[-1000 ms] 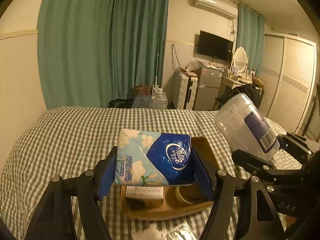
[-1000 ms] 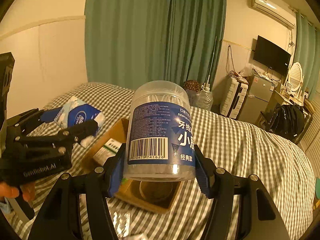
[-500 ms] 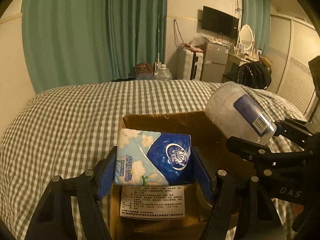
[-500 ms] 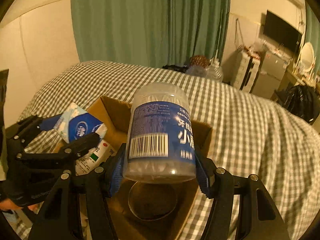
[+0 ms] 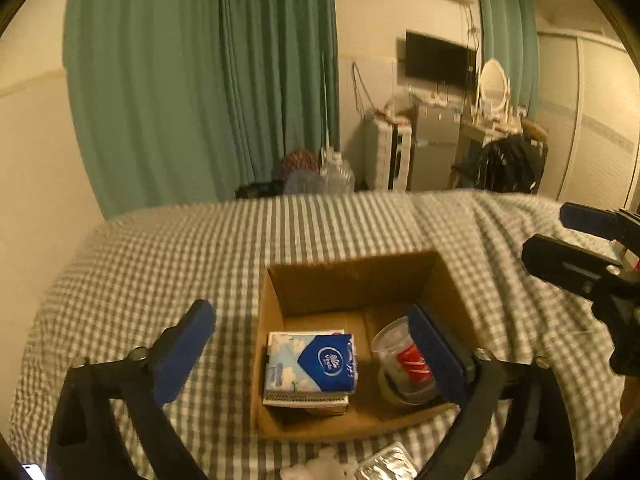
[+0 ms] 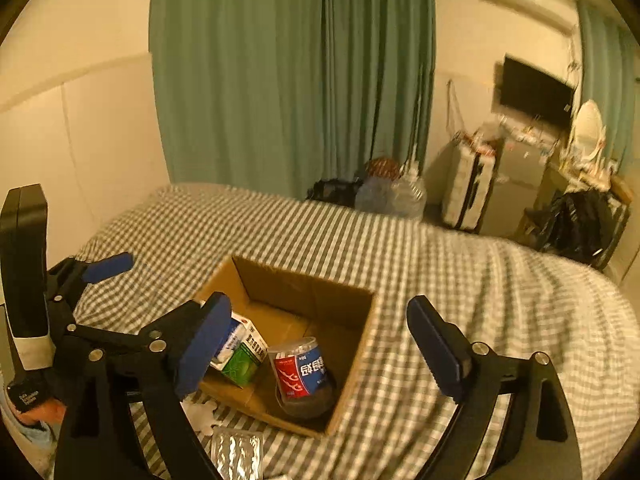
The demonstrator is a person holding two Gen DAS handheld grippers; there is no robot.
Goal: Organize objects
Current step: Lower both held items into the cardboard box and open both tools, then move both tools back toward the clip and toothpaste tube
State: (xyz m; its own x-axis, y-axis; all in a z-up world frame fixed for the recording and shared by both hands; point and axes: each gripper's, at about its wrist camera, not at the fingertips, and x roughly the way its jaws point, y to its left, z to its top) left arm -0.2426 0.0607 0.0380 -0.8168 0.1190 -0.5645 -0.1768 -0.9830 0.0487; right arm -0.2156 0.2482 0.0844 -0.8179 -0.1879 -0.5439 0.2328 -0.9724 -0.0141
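Grippers (image 5: pixel 312 344) (image 6: pixel 320 344) both spread wide, empty — tissue pack (image 5: pixel 311 362) and jar (image 6: pixel 301 372) inside box (image 5: pixel 352 280), jar probably upright.

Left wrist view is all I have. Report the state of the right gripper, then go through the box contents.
Observer: The right gripper is wide open, with nothing between its fingers.
Operator: The jar is half hidden here. Describe it.
Observer: It stands upright in the cardboard box on a dark round item and has a red and blue label.
Operator: Say what lies under the tissue pack.
Observer: A white carton with a green face.
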